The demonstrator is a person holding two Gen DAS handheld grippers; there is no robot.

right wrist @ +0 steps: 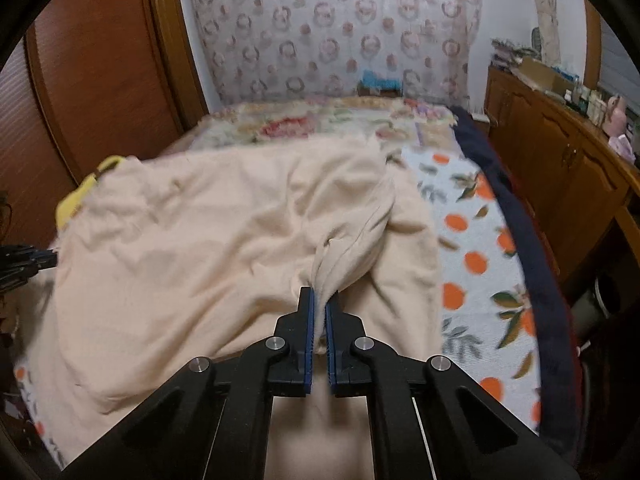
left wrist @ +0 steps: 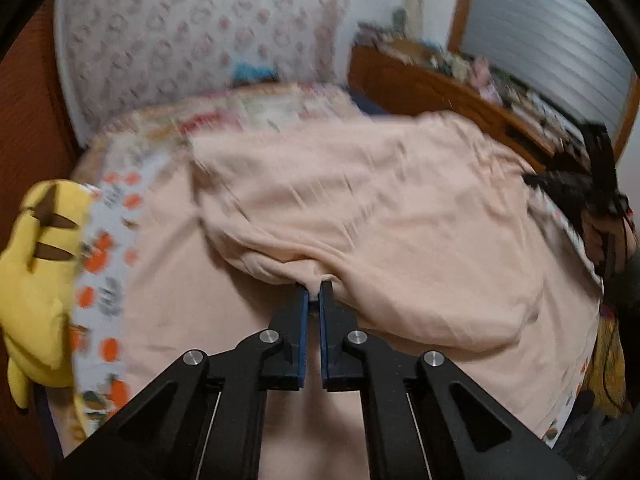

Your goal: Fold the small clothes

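A pale peach garment lies spread and rumpled over the bed. My left gripper is shut on a fold of its near edge. In the right wrist view the same garment covers the bed's middle, and my right gripper is shut on a bunched, gathered part of it, lifted into a twisted ridge. The right gripper shows at the right edge of the left wrist view; the left one shows at the left edge of the right wrist view.
The bed has an orange-fruit print sheet and a floral blanket at the far end. A yellow plush toy lies at the left bed edge. A wooden cabinet with clutter stands on the right, a wooden door on the left.
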